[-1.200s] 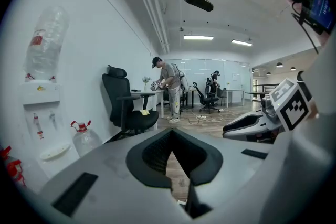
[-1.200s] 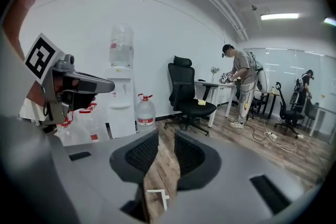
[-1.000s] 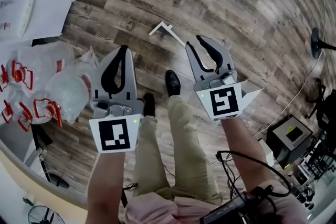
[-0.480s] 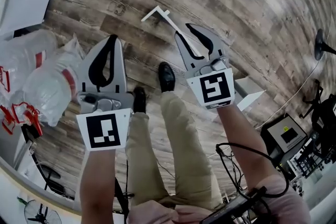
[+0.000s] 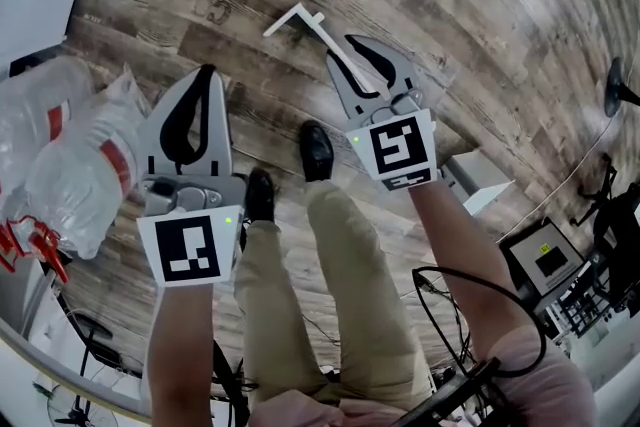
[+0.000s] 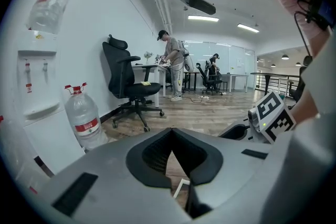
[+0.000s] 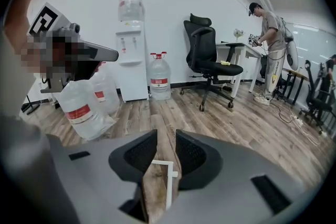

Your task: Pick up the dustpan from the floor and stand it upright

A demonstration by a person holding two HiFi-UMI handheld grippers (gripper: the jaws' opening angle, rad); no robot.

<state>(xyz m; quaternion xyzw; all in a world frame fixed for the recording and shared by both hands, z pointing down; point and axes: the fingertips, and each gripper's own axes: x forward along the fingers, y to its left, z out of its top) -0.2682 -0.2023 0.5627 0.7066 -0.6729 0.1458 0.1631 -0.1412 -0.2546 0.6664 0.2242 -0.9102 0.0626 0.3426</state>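
The dustpan (image 5: 300,18) lies flat on the wood floor (image 5: 480,35), just in front of your shoes (image 5: 316,150). Its handle is a thin, hard white stick with a short bar across the end. What looks like its wide scoop pokes out behind the cube on your right gripper (image 5: 340,50).

That right gripper has moved in over the past second and now sits right above the handle. In the right gripper view the white handle end (image 7: 167,186) shows in the gap between the two fingers (image 7: 131,157). They are apart and hold nothing. So I think you are lined up to grab, but the grab is not done and the dustpan is not yet lifted.

The fingers are grey and smooth outside, with black ribbed pads inside.

Your left gripper (image 5: 207,70) hangs off to the side over bare floor. Its fingers are pressed together at the tips with nothing in them.

Big clear water bottles (image 5: 70,155) with red labels lie to your left. The floor boards look worn and streaky.
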